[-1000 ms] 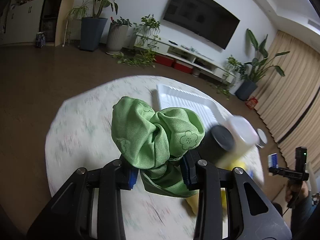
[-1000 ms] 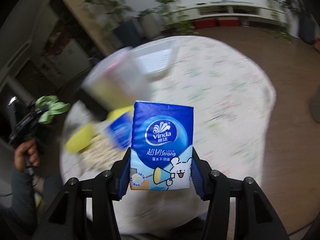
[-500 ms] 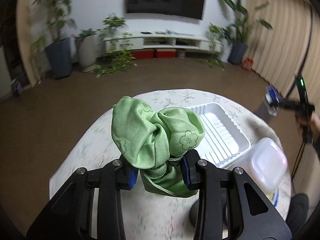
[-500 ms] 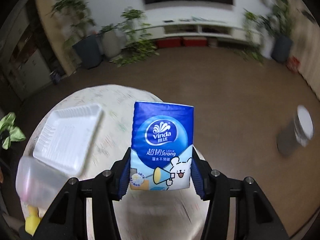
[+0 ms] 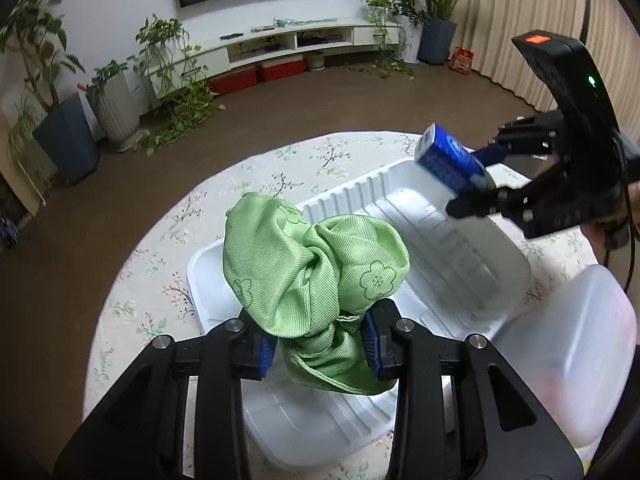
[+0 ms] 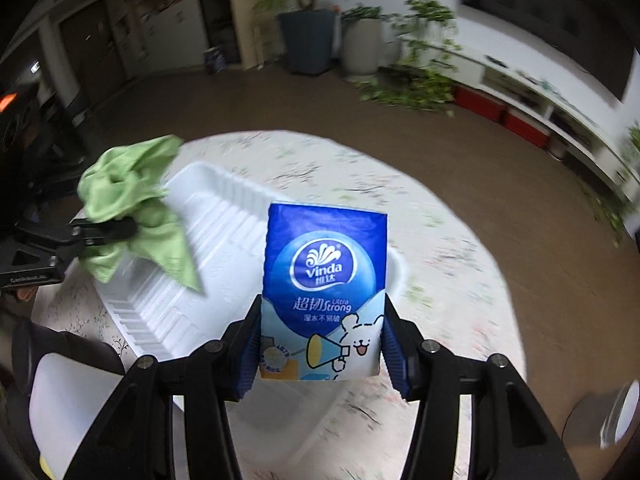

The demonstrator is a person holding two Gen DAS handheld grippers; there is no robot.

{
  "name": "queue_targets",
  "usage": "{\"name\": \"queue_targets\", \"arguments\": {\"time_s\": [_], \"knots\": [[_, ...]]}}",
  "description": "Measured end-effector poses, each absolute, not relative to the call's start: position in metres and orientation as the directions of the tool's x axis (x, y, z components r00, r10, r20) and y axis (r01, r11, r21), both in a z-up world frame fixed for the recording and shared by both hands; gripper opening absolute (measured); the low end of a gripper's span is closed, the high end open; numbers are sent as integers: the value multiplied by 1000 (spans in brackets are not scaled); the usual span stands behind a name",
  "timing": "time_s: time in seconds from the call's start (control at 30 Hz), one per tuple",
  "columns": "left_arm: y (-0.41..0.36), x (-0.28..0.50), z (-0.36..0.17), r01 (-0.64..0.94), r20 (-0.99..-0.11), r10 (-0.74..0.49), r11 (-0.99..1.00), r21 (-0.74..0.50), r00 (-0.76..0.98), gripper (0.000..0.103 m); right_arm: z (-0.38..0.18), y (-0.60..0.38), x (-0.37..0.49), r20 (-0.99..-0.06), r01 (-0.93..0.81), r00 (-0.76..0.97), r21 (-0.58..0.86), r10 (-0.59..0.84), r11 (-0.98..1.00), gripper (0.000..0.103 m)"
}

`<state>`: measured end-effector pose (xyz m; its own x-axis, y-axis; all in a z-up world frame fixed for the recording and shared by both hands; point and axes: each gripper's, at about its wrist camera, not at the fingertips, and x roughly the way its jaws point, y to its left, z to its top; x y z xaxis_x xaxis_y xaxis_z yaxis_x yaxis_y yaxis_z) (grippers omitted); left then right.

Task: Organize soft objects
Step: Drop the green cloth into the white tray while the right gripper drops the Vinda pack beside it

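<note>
My left gripper [image 5: 318,346] is shut on a crumpled green cloth [image 5: 304,276], held above the near end of a ribbed white tray [image 5: 472,264]. That tray rests on a round table with a floral cover [image 5: 256,176]. My right gripper [image 6: 320,354] is shut on a blue Vinda tissue pack [image 6: 324,280], held upright over the tray [image 6: 216,216]. Seen from the left wrist, the tissue pack [image 5: 448,160] hangs in the right gripper [image 5: 476,184] above the tray's far right corner. From the right wrist, the green cloth [image 6: 128,196] shows at the tray's left end.
A translucent white lidded tub [image 5: 568,356] stands at the tray's near right, beside a dark round object [image 6: 60,348]. Potted plants [image 5: 68,136] and a low TV shelf [image 5: 280,48] line the far wall. A small cylinder [image 6: 600,420] stands on the floor off the table.
Both grippers have swung in over the white tray, each rolling as it came and keeping its load. The cloth and the tissue pack now hang above opposite ends of the tray.
</note>
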<state>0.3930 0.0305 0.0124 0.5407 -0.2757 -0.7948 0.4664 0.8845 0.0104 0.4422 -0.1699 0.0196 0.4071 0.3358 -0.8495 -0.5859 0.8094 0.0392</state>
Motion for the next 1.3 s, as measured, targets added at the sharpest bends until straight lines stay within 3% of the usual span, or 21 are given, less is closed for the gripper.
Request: {"name": "queue_targets", "arguments": {"time_s": [0.6,0.77,0.83,0.87,1.13,1.3], "knots": [[26,410,-26,427,-848,-218,904,10,483,35,-38,-138,442,-910,-645,312,8,272,764,55],[27,413,-32,407,-855,-194,913,22,481,48,-37,-137,442,-907,-648,323,-5,269,762,56],[27,413,-34,404,-859,-189,914,23,476,61,-36,-138,438,-904,-646,334,-13,268,763,56],[26,413,-35,404,-861,-189,914,22,473,63,-36,-138,436,-902,-646,338,-16,268,763,56],[32,413,-37,370,-857,-168,929,28,487,68,-29,-139,432,-884,-643,377,-35,276,765,58],[44,410,-27,347,-848,-181,938,4,499,73,-17,-145,433,-861,-633,408,-26,304,774,67]]}}
